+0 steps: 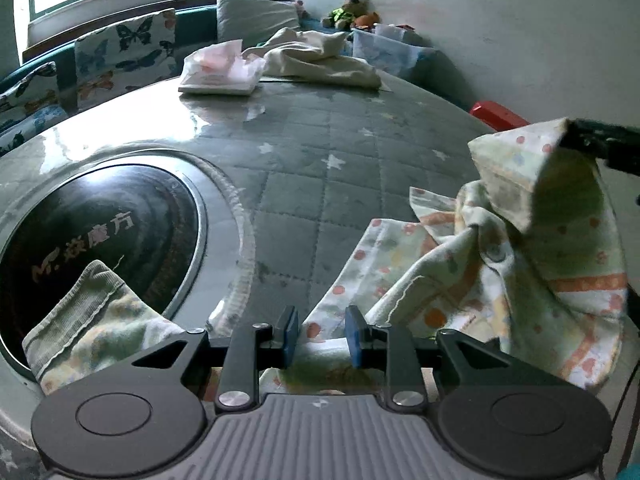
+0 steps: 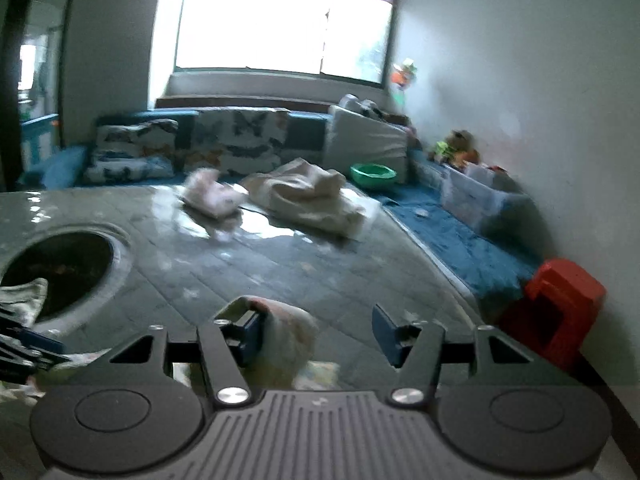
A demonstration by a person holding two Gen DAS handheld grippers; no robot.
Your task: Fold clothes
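Left gripper (image 1: pixel 322 338): jaws parted by a narrow gap, blue pads standing either side of a strip of the patterned garment (image 1: pixel 472 280) that runs between them; the pads do not look pressed onto the cloth, so I read it as partly open and clamping nothing. Right gripper (image 2: pixel 316 334): jaws wide apart, but a fold of the same cloth is draped over its left finger (image 2: pixel 250 332) — hanging there rather than pinched. Seen from the left wrist, that gripper's dark tip (image 1: pixel 596 140) carries a corner of the garment lifted off the desk (image 1: pixel 320 168), the fabric falling from it in a tent-like drape. The garment is pale cream with orange and red dots, faint pastel shapes and orange bands; it is crumpled, not flat, bunched at the right and trailing toward the left gripper. A ribbed cuff end (image 1: pixel 80 300) lies to the left, resting over the edge of the round black inset (image 1: pixel 100 232) in the desk top. So the cloth spans under and in front of the left gripper, low part on the grey quilted surface with stars, high part up at the right gripper. At the far edge of the desk: a folded pink-white item (image 1: pixel 220 70) and a loose cream cloth (image 1: pixel 320 60), well apart from both grippers.
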